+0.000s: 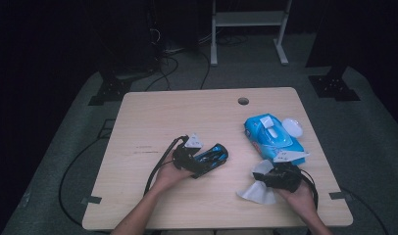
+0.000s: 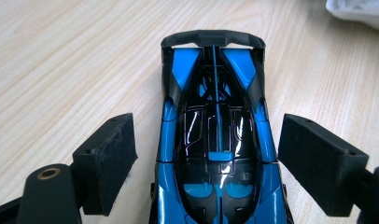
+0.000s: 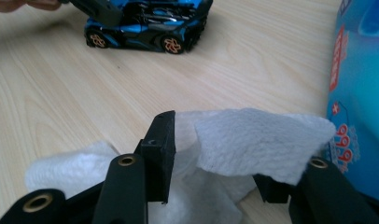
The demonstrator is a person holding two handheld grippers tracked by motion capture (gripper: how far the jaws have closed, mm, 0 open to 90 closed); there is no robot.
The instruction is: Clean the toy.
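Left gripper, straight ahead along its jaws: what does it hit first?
The blue toy car. It already sits between the open jaws of the left gripper, with a gap on each side. Pushing on would probably run the car into the gripper's body; beyond its spoiler, bare table.

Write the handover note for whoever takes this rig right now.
Left claw: open, pads apart from the blue toy car that sits between them on the table.
Right claw: open, with the white wipe draped loosely over and between its jaws, beside the blue wipes pack.
Done: one wipe is out of the pack, whose lid is up.
Left: probably grip the car and the wipe again and clean the car; no wiping is visible yet.
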